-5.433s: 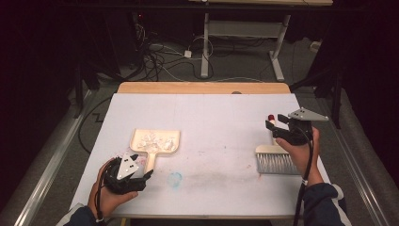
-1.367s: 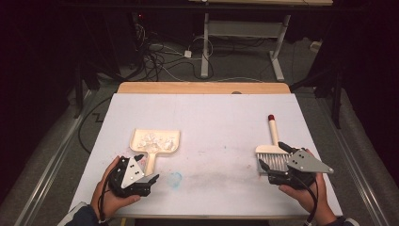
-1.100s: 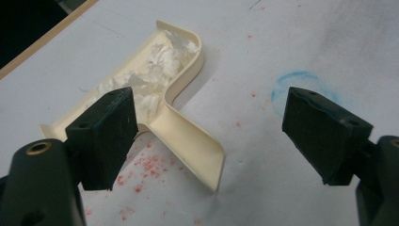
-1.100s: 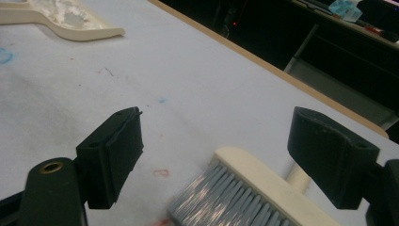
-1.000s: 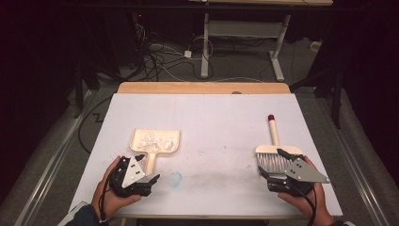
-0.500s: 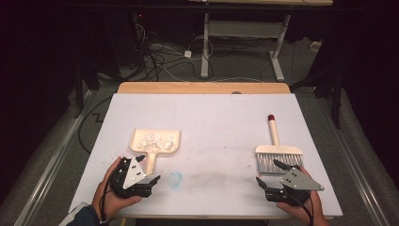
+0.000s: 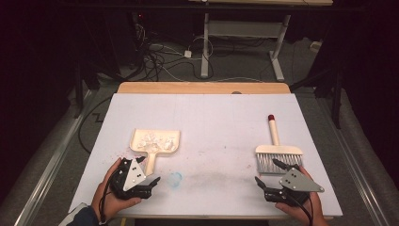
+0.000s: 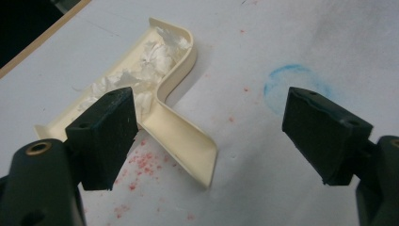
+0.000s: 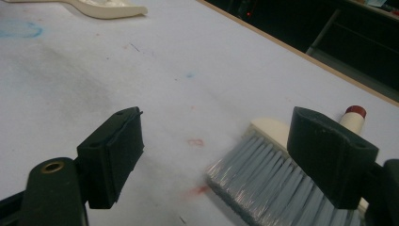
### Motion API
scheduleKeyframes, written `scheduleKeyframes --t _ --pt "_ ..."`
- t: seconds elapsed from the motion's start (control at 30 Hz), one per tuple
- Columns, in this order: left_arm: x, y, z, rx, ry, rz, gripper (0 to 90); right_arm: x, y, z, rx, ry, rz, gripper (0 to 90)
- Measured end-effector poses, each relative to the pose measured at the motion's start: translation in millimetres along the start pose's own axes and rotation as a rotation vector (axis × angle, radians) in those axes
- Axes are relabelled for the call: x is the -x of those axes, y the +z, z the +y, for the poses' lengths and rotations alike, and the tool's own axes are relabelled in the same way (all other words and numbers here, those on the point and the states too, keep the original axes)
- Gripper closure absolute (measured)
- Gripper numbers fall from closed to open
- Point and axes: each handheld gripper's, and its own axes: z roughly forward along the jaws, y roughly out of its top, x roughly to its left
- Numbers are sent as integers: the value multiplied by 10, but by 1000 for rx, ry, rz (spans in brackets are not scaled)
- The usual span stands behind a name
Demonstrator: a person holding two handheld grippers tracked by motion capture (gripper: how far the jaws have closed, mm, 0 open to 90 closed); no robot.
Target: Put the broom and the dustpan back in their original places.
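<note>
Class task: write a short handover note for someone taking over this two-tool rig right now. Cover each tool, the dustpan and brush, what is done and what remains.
Left tool: open, empty, at the near left edge by the dustpan's handle.
Right tool: open, empty, just short of the brush's bristles.
Dustpan: flat on the table, left of centre, with white paper scraps in it.
Brush: lying flat at the right, red-tipped handle pointing away.
Done: scraps appear collected in the pan; both things set down.
Left: faint red specks and a blue ring mark remain; probably emptying the pan.
</note>
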Motion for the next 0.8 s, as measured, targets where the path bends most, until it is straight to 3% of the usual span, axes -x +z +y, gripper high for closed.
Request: scheduleKeyframes --t 0.8 --pt "2 53 21 -14 7 -6 177 25 -18 1 3 3 -7 193"
